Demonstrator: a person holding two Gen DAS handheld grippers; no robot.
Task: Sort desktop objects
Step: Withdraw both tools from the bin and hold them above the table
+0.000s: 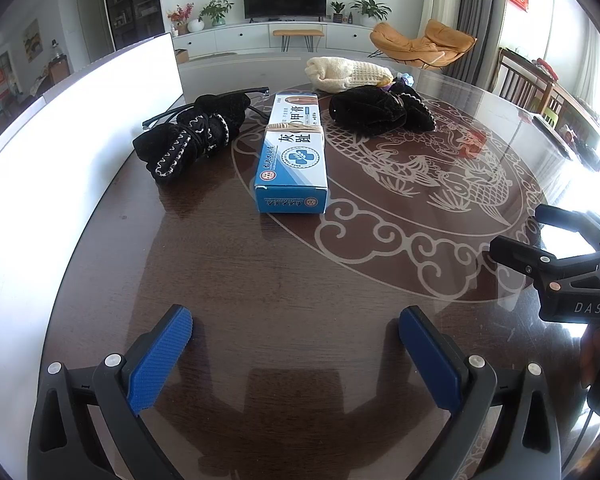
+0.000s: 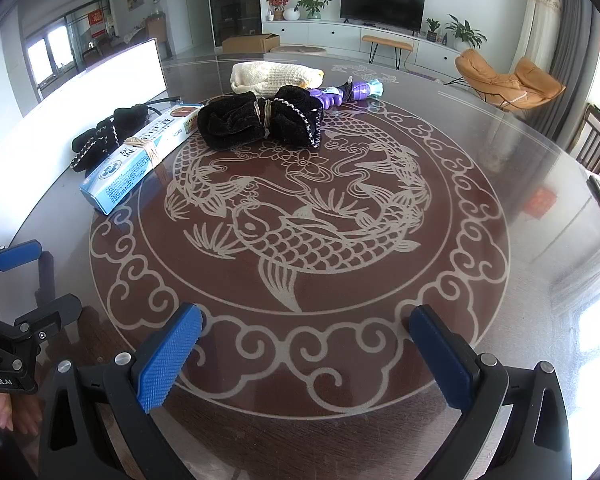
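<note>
left wrist view: the left gripper (image 1: 296,356) hangs low over the dark round table (image 1: 260,280), its blue pads spread wide with nothing between them. ahead lies a blue and white box (image 1: 294,152) with a rubber band around its middle, flat on the glass. just left of it is a black velvet bundle (image 1: 192,136) lying on a pair of glasses (image 1: 256,92); a second black bundle (image 1: 380,110) sits to the box's right, and a cream knitted cloth (image 1: 344,74) is behind that. a white board (image 1: 80,128) stands along the left edge.

right wrist view: the right gripper (image 2: 304,360) is likewise released and empty above the carp pattern. a purple toy (image 2: 344,94) lies beside the second bundle, touching it. open table separates both grippers from the objects.
</note>
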